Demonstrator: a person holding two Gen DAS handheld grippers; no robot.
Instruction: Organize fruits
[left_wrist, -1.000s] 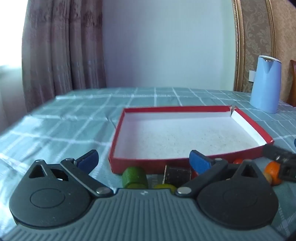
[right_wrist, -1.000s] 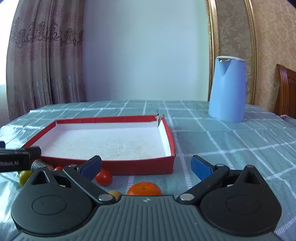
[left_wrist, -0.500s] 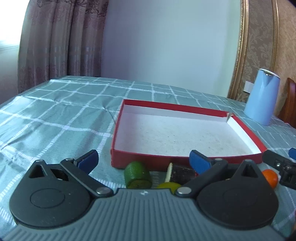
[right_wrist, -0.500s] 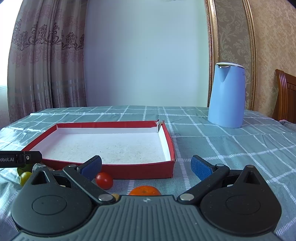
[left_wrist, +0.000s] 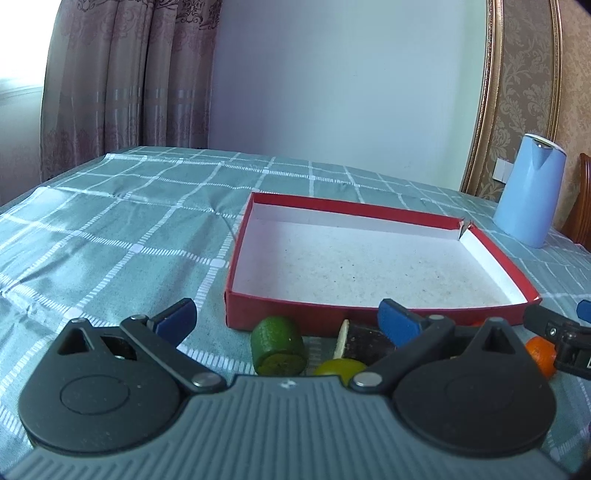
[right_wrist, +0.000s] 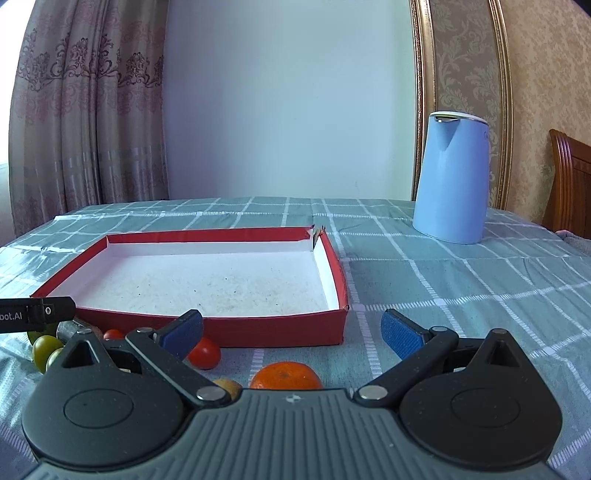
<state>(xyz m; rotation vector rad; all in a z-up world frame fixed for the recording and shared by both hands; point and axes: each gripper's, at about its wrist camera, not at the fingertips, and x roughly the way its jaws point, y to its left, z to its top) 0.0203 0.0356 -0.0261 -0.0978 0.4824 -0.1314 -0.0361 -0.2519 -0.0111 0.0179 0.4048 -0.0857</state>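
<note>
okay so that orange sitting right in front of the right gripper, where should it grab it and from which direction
Grip the orange across its widest middle, one finger on each side. Come straight forward and low with the right gripper, whose jaws already stand open and roughly centred on it. It is round, so any opposite sides work. The red cherry tomato lies apart on the left, leaving room.

daylight, bright, entering from window at left behind curtains (left_wrist: 122, 81) | soft shadows | sheen on tablecloth (left_wrist: 74, 229) | fisheye bending at edges | focus sharp
</note>
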